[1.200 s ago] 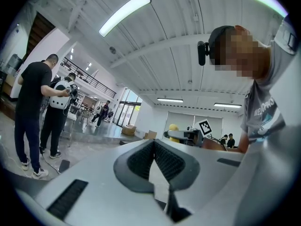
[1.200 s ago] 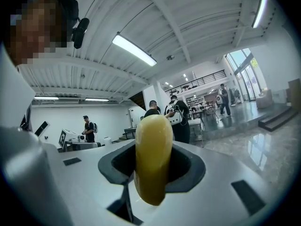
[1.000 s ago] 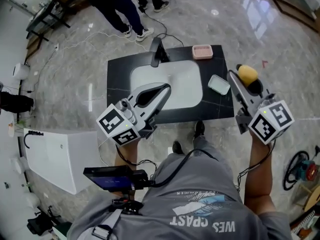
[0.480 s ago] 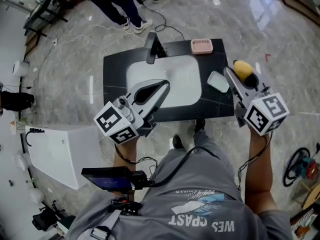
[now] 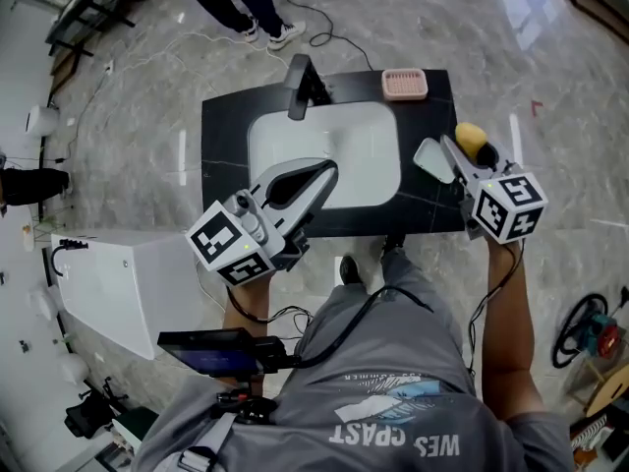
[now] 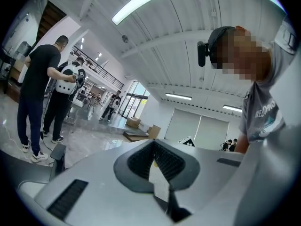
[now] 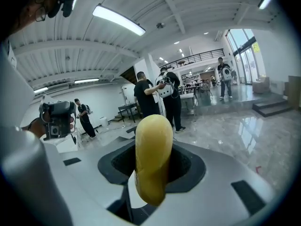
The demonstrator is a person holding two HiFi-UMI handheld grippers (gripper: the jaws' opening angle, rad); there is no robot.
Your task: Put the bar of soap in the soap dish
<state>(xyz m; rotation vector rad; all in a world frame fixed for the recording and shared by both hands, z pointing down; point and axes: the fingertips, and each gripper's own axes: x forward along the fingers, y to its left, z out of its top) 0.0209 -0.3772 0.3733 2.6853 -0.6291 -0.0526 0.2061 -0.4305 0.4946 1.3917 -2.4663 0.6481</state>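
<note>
A yellow bar of soap (image 5: 471, 138) is clamped upright in my right gripper (image 5: 466, 150), above the right end of the black counter (image 5: 224, 131). In the right gripper view the soap (image 7: 153, 173) fills the middle between the jaws of that gripper (image 7: 151, 142). A pale, shallow dish (image 5: 431, 161) lies just left of that gripper's tip. A pink ridged soap dish (image 5: 404, 84) sits at the counter's far right corner. My left gripper (image 5: 325, 172) hovers over the front of the white sink (image 5: 369, 136); its jaws (image 6: 154, 145) meet at the tips with nothing between them.
A black faucet (image 5: 300, 88) stands behind the sink basin. People's legs (image 5: 246, 8) and cables lie on the marble floor beyond the counter. A white cabinet (image 5: 118, 283) stands at the left, and tools (image 5: 590, 337) lie on the floor at the right.
My right gripper with the soap has drawn left, closer to the pale dish on the counter. The left gripper has barely moved.
</note>
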